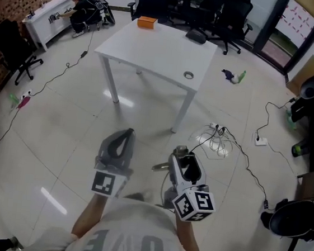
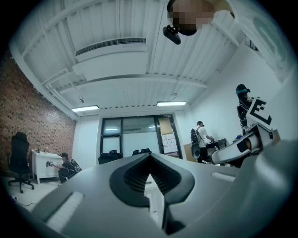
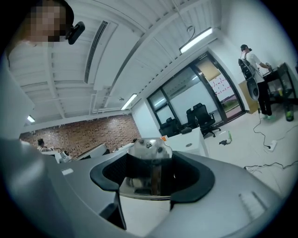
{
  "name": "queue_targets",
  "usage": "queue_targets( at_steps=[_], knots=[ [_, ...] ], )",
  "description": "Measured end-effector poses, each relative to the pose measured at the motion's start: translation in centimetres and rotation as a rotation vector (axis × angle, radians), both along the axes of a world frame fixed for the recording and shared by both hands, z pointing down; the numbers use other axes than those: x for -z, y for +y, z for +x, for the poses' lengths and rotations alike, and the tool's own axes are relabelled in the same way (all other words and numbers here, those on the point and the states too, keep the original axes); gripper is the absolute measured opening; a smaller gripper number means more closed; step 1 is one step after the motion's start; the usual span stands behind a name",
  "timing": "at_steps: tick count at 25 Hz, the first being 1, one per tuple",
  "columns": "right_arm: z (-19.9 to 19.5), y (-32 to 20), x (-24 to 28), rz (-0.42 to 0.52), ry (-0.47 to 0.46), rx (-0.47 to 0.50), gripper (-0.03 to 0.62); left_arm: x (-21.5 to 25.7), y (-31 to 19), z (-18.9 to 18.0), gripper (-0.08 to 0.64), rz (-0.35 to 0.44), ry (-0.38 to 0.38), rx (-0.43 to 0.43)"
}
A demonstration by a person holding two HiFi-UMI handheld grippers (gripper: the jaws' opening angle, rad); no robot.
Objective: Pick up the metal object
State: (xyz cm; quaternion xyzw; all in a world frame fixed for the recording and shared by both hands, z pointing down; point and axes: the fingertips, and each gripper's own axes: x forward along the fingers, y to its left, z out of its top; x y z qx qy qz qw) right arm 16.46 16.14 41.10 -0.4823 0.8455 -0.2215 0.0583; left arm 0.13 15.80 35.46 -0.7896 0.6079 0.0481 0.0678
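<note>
A shiny metal object with a rounded top sits clamped between the jaws of my right gripper. In the head view that right gripper is held above the floor in front of the person's body, and part of the metal object sticks out to its left. My left gripper is raised beside it, a little to the left. In the left gripper view the left gripper has its jaws pressed together with nothing between them.
A white table stands ahead with an orange box and a dark item on it. Cables and a power strip lie on the floor to the right. Black office chairs stand behind.
</note>
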Motion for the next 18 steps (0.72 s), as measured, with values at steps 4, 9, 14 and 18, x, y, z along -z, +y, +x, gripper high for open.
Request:
queue_targets(
  at_steps=[4, 9, 14, 18],
  knots=[
    [0.1, 1.3, 0.4, 0.026, 0.015, 0.002, 0.301, 0.8, 1.5, 0.5, 0.002, 0.032, -0.029, -0.001],
    [-0.9, 2.3, -0.3, 0.008, 0.041, 0.034, 0.301, 0.9, 2.8, 0.5, 0.001, 0.037, -0.012, 0.005],
    [-2.7, 3.0, 0.0, 0.038, 0.065, 0.087, 0.301, 1.0, 3.7, -0.5, 0.001, 0.041, -0.001, 0.017],
    [-4.0, 3.3, 0.1, 0.05, 0.066, 0.11, 0.301, 0.9, 4.0, -1.0, 0.002, 0.043, 0.008, 0.02]
  ],
)
